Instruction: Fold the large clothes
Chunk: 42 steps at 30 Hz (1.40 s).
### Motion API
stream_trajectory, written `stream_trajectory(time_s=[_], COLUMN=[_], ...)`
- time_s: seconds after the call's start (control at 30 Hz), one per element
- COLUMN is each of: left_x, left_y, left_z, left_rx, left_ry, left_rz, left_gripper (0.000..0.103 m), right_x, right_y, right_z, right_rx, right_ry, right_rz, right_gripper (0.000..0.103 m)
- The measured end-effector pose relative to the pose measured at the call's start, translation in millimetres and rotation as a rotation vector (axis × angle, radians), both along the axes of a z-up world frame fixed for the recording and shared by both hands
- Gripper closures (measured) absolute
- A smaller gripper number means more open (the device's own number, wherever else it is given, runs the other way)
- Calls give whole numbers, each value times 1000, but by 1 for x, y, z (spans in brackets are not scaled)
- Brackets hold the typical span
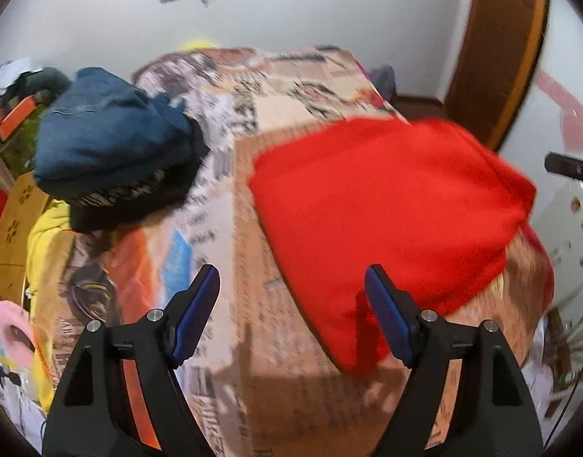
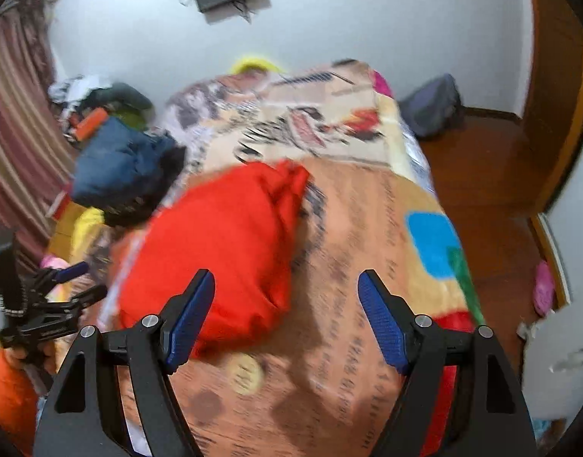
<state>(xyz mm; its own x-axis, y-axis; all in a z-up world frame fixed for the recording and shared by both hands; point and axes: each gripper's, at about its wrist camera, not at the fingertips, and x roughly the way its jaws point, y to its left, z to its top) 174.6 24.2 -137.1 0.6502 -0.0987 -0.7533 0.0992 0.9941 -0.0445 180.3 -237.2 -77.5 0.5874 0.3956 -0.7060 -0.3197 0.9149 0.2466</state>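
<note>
The left tool (image 1: 291, 316) has two matte black fingers (image 1: 192, 304), each faced with a dark blue pad. The fingers hinge on black angular link arms with triangular cut-outs, joined by round silver pins at each pivot. The right tool (image 2: 287, 320) is built alike: black fingers (image 2: 383, 316), blue pads with a fine ribbed texture, silver pivot pins and black cut-out brackets. In the right wrist view the left tool (image 2: 80, 280) appears from the side as a black frame with printed lettering too small to read, above an orange sleeve (image 2: 9, 396).
</note>
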Motion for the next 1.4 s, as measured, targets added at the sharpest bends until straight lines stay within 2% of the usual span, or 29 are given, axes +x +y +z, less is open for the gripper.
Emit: stream_trajectory(time_s=[0.1,0.23,0.43,0.57,0.73,0.87,0.93,1.0,1.03,1.07,1.23,1.33,1.4], left_x=[12,30,60,69,83,97,101,102,103,103,98,94,88], left_y=[15,30,35,30,32,39,38,36,34,33,35,37,35], left_z=[7,1,-41,-66,-82,-104,-110,-111,-111,-110,-97,-79,-61], left_rx=[-26,-85,-233,-310,-474,-682,-739,-754,-759,-761,-752,-710,-655], left_ry=[-9,22,169,225,270,339,348,343,340,337,315,280,243], left_rz=[56,104,101,102,91,91,81,74,73,69,57,41,23], left_gripper=[25,25,25,25,25,25,29,29,32,33,63,73,75], right_x=[17,46,79,91,98,100,100,103,103,104,98,93,89], right_y=[18,37,41,29,18,21,22,21,21,20,21,27,35], right_z=[0,-19,-59,-85,-104,-103,-105,-106,-107,-108,-97,-81,-70], right_rx=[25,42,56,77,205,237,262,285,308,339,355,351,328], right_ry=[4,84,227,321,399,386,390,400,412,435,435,411,388], right_rz=[47,79,94,83,106,127,129,133,144,154,126,134,147], right_gripper=[28,28,28,28,28,28,28,32,43,49,71,74,75])
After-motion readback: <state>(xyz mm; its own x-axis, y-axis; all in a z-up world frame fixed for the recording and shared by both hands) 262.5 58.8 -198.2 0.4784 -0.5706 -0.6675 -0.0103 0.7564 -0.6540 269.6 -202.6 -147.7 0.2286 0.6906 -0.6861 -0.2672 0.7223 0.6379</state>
